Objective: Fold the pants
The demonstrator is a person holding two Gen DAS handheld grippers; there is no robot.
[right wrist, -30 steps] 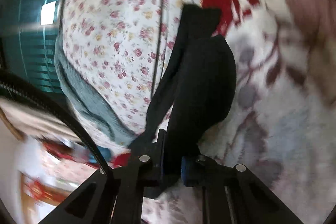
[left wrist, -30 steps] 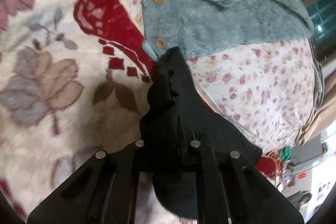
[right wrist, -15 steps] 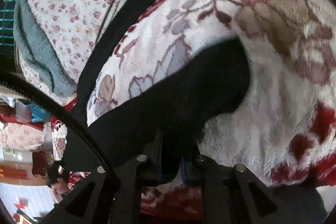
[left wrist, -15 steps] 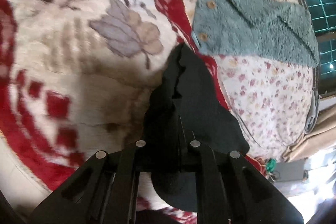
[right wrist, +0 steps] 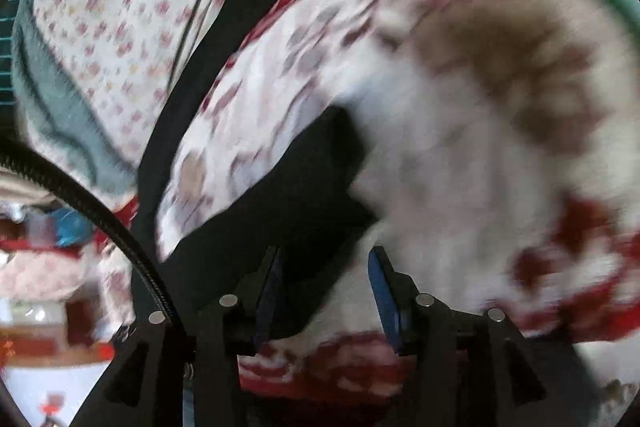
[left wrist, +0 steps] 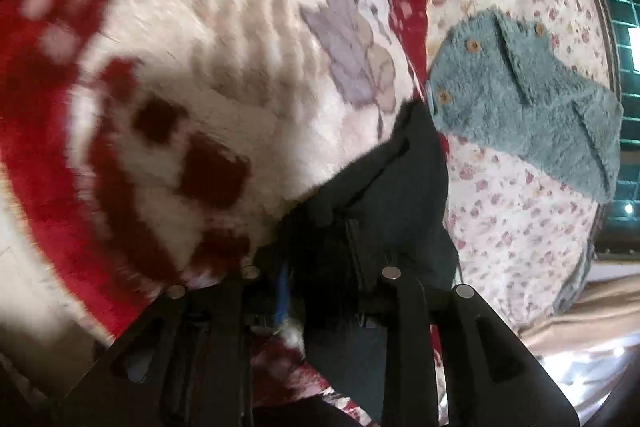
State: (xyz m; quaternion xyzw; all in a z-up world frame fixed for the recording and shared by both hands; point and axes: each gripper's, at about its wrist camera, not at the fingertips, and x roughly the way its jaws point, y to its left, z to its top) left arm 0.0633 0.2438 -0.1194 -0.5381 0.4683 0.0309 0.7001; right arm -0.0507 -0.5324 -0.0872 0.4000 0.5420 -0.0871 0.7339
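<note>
The black pants (left wrist: 400,195) lie on a fluffy white and red patterned blanket (left wrist: 200,67). My left gripper (left wrist: 320,267) is low over them; its jaws are opening, black cloth still lies between them, and one blue pad (left wrist: 282,291) shows bare. In the right wrist view the pants (right wrist: 304,179) spread as a folded dark mass, with a strip running up to the left. My right gripper (right wrist: 326,267) is opening wide; cloth lies by its left pad (right wrist: 272,287) and neither pad presses on it. This view is blurred.
A teal fuzzy garment with wooden buttons (left wrist: 520,99) lies on a flowered sheet (left wrist: 520,227) beside the blanket, and shows again as a teal garment (right wrist: 48,99) at the left. A black cable (right wrist: 100,219) crosses the lower left. Room clutter sits beyond the bed's edge.
Both grippers were shut on the black cloth and carried it down over the blanket. Now both sets of jaws have parted, the right one widely, and the cloth rests on the blanket.
</note>
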